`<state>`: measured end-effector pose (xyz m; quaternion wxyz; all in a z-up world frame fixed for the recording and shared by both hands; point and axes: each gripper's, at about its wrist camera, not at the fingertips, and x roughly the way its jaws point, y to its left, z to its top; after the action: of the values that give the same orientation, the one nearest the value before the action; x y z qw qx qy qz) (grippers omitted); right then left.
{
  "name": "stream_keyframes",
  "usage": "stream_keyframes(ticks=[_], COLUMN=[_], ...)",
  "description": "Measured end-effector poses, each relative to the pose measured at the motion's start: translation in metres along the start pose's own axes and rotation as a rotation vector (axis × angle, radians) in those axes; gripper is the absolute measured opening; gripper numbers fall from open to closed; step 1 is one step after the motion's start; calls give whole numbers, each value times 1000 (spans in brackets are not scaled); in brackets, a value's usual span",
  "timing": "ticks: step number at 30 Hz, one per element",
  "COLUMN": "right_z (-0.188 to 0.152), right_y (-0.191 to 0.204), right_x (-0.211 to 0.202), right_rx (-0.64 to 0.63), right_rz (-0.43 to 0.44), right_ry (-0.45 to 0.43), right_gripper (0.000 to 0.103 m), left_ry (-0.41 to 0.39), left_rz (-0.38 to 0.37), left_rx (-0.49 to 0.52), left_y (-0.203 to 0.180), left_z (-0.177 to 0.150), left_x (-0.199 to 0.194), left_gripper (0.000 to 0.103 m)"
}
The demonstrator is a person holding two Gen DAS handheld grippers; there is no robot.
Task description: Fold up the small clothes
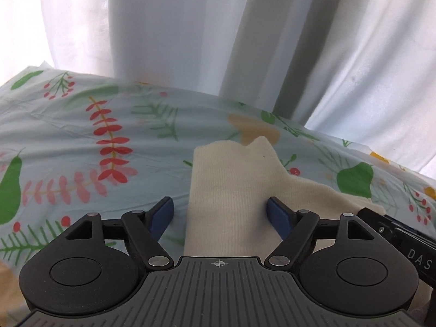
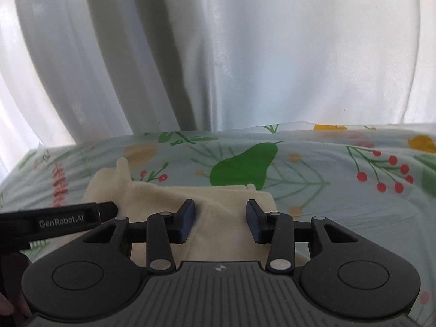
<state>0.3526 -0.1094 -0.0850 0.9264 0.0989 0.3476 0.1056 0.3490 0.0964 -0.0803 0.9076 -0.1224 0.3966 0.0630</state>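
A: Cream knitted garment (image 1: 231,190) lies flat on the floral-print cloth covering the tabletop (image 1: 81,136), close under both tools. Left gripper (image 1: 219,209): fingers spread wide, one on each side of a cream strip, pads not pressing it. Right gripper (image 2: 220,218): fingers part open over the cream fabric (image 2: 218,199), nothing pinched.

B: Step in hand, my guess: taking hold of the near edge for a fold. Advice?

A: Lower both tools until one finger slides under the top layer only, then close. Pinch at matching spots along the edge so the fold line runs straight. Lift low, carry towards the far side, and avoid snagging the cloth beneath.

B: What differs between views?

A: Left wrist view shows the garment's far end with its notched outline, and red leaf sprigs (image 1: 111,141) to the left. Right wrist view shows the garment's right edge, a green pear print (image 2: 245,166) beyond it, and the other tool's black body (image 2: 54,220) at left. White curtain (image 2: 218,54) behind in both.
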Motion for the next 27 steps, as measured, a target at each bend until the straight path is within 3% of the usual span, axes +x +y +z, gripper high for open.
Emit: stream_keyframes(ticks=[3, 8, 12, 16, 22, 27], right_z=[0, -40, -82, -94, -91, -91], right_y=[1, 9, 12, 14, 9, 16], right_x=[-21, -108, -141, -141, -138, -165], right_rx=[-5, -79, -136, -245, -251, -244], right_rz=[-8, 96, 60, -50, -48, 10], right_ry=[8, -49, 8, 25, 54, 49], right_gripper=[41, 41, 41, 41, 49, 46], left_ry=[55, 56, 123, 93, 105, 111], left_rz=[-54, -140, -129, -82, -51, -27], left_rx=[13, 37, 51, 111, 119, 118], left_y=[9, 30, 35, 25, 22, 27], left_z=[0, -37, -74, -81, -78, -85], left_x=[-22, -97, -122, -126, -125, -143], left_gripper=[72, 75, 75, 80, 80, 78])
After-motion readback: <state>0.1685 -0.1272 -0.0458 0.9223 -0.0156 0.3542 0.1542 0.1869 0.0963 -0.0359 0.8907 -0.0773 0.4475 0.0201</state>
